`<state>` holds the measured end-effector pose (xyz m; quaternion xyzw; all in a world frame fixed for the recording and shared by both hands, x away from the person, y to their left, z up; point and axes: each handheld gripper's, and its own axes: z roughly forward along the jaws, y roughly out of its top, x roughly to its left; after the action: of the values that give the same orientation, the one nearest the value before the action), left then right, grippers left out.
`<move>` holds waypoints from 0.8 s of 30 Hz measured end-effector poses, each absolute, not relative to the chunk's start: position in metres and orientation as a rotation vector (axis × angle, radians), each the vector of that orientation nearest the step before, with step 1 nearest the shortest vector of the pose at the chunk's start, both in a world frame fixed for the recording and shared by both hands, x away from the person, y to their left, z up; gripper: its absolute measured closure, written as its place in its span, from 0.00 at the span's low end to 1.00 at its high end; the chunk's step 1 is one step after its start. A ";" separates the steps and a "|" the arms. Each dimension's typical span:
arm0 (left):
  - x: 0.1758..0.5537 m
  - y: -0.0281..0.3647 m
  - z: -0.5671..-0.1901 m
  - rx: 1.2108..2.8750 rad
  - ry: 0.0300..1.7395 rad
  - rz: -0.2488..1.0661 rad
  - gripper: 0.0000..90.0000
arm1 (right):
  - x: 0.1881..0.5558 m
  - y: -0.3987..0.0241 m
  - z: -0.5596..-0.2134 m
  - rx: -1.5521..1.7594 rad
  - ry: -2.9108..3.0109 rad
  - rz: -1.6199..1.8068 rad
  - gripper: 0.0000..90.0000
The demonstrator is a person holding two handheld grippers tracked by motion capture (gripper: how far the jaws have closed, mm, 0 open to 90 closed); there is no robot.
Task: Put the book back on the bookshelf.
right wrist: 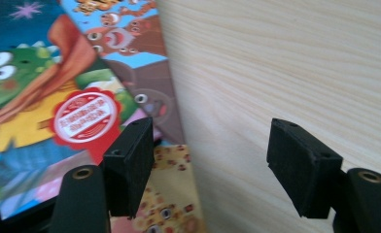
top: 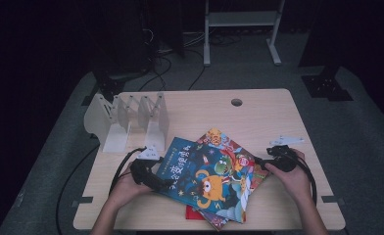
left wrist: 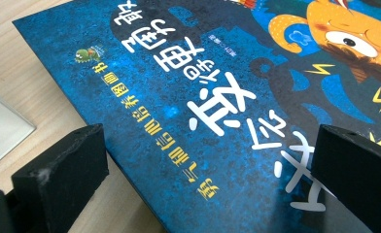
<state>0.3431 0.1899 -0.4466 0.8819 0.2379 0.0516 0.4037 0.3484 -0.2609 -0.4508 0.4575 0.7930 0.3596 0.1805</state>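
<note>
The blue picture book (top: 207, 178) lies flat on top of a loose pile of books near the middle of the near half of the wooden table (top: 258, 115), its cover turned at an angle so one corner points toward the far left. Under it you can see a second book (top: 229, 147) with a cartoon cover sticking out to the far right, and a red book (top: 192, 213) peeking out at the near edge. Your left gripper (top: 164, 185) sits at the blue book's left edge, and in the left gripper view its jaws stand wide apart with the blue cover (left wrist: 217, 97) between them; one jaw is over the bare table beside the book edge and the other over the cover's white lettering. Neither pad presses on anything, so that tool is released. Your right gripper (top: 259, 160) is at the right side of the pile, just beside the edge of the books. In the right gripper view its jaws are also apart, one over the corner of the stacked covers (right wrist: 81, 116) and the other over bare wood, gripping nothing. To the far left of the table stands a white divider rack (top: 129, 120), well apart from the pile, and a small white bracket (top: 287, 141) lies just beyond your right hand (top: 293, 176).
</note>
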 end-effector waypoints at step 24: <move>0.341 0.196 -0.446 2.227 0.623 0.134 0.00 | 0.336 -0.233 -0.456 1.264 2.305 1.245 0.40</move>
<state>0.3411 0.1961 -0.4462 0.8808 0.2463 0.0529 0.4008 0.3357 -0.2332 -0.4559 0.4317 0.7870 0.4252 0.1162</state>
